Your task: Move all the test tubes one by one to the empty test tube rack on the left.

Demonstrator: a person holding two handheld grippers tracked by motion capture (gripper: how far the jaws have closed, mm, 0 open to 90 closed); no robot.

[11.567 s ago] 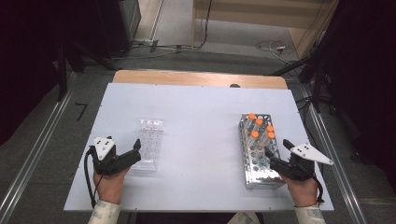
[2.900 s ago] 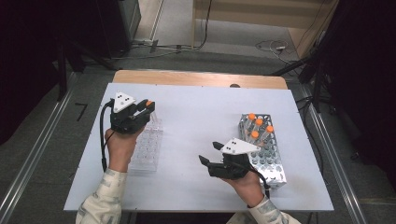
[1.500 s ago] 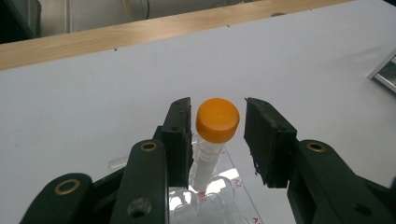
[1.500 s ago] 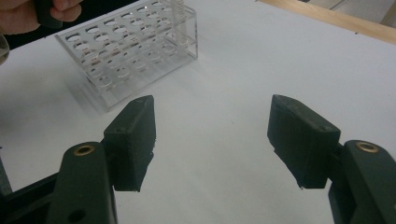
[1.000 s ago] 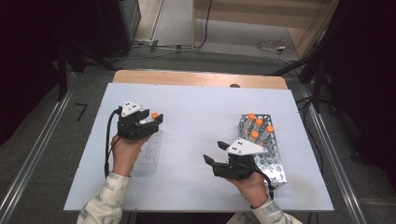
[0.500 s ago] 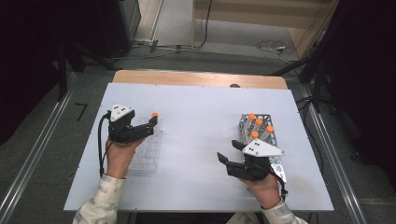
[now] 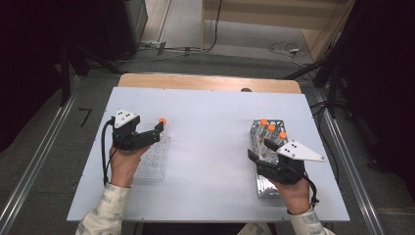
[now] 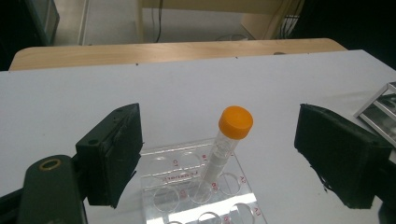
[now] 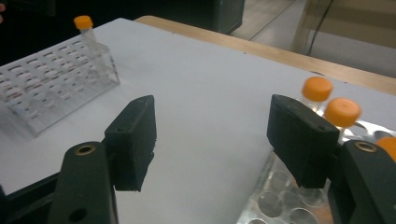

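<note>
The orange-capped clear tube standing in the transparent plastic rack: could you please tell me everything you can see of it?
The orange-capped clear tube is a slim see-through plastic cylinder with a rounded orange screw cap. It stands in a hole near the far edge of the transparent plastic rack, leaning slightly. It looks empty, though that is hard to tell. The left gripper is open, its jaws apart on either side, not touching it.

Table (image 7: 210, 147): white top, with a bare wooden strip (image 7: 210, 82) along the far edge. On it, left side: one clear plastic tube rack (image 7: 152, 156). On it, right side, well apart from the first: one metal tube rack (image 7: 266, 183), set lengthwise.
</note>
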